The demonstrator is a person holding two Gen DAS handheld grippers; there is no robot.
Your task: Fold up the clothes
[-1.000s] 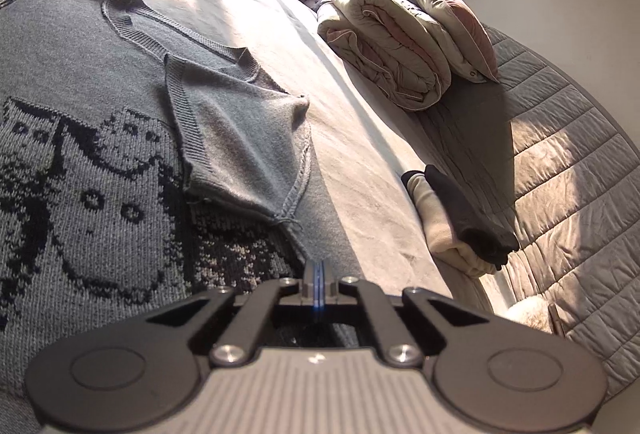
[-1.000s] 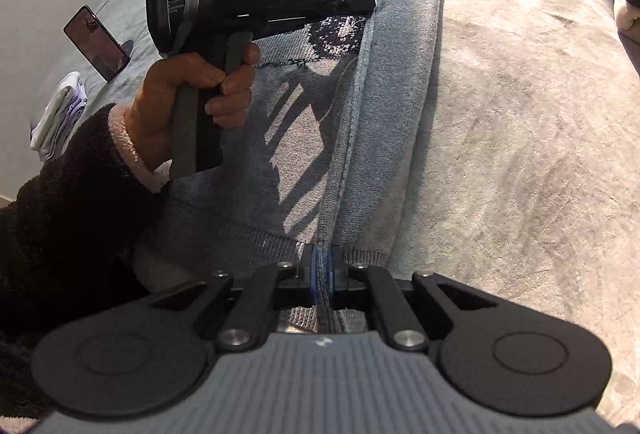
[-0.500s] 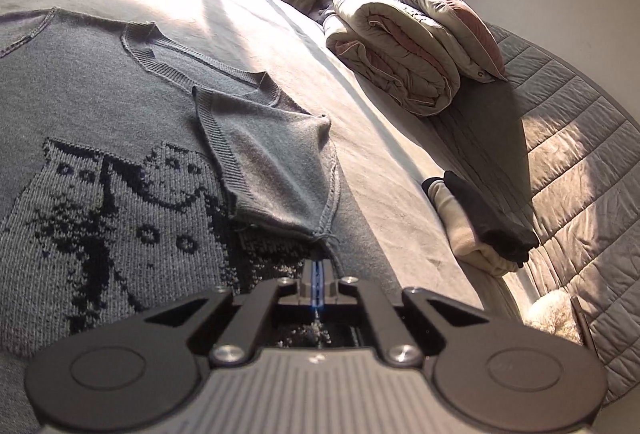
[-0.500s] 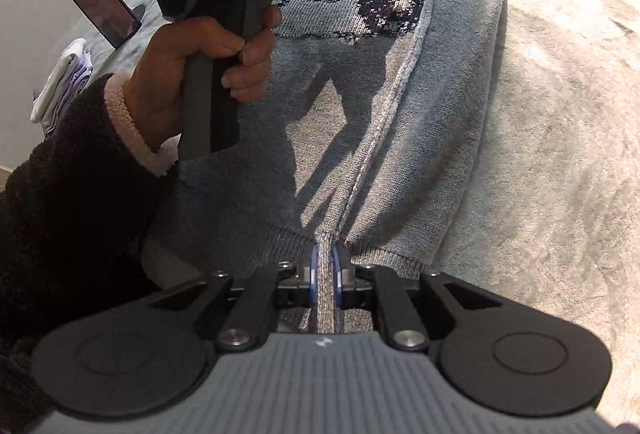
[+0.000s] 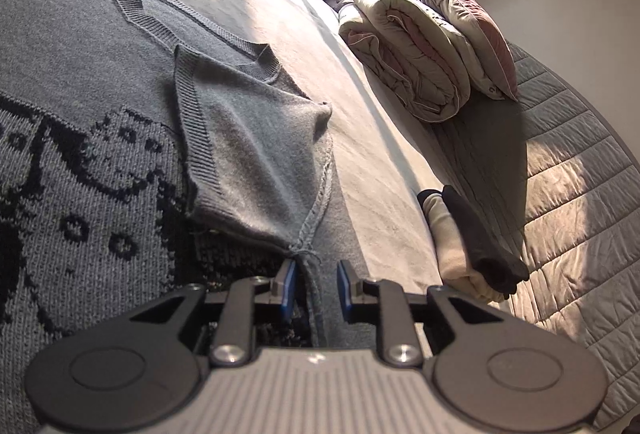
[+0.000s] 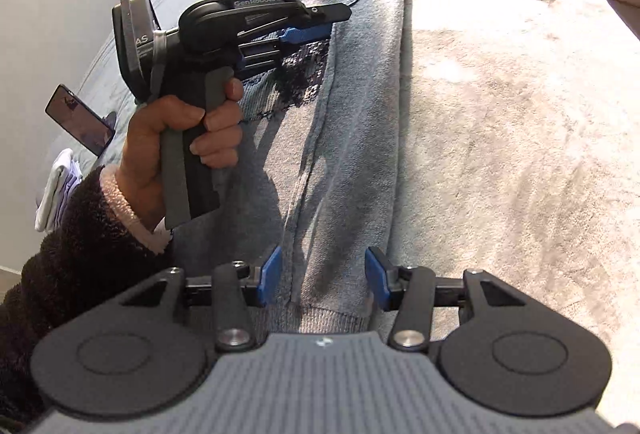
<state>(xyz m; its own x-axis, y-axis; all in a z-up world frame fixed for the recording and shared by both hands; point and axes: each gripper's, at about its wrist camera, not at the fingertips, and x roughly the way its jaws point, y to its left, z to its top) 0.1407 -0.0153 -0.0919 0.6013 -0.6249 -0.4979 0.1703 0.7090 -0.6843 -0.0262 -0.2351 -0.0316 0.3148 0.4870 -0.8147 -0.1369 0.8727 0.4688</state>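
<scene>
**Count of things on the bed**

One grey sweater [image 5: 100, 162] with one sleeve [image 5: 256, 154] folded in. Two claws: left [image 5: 316, 290], right [image 6: 324, 276]. One rolled duvet [image 5: 412, 54] and one pillow [image 5: 472, 30] at two o'clock. One folded clothes stack [image 5: 468, 246]. One phone [image 6: 80, 120]. One bed [image 6: 520, 154].

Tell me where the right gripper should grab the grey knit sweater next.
Probably the ribbed hem at the grey knit sweater's folded side seam, approached straight ahead from the bottom edge. The open right gripper already straddles it, and the fabric lies flat on the bed.
</scene>
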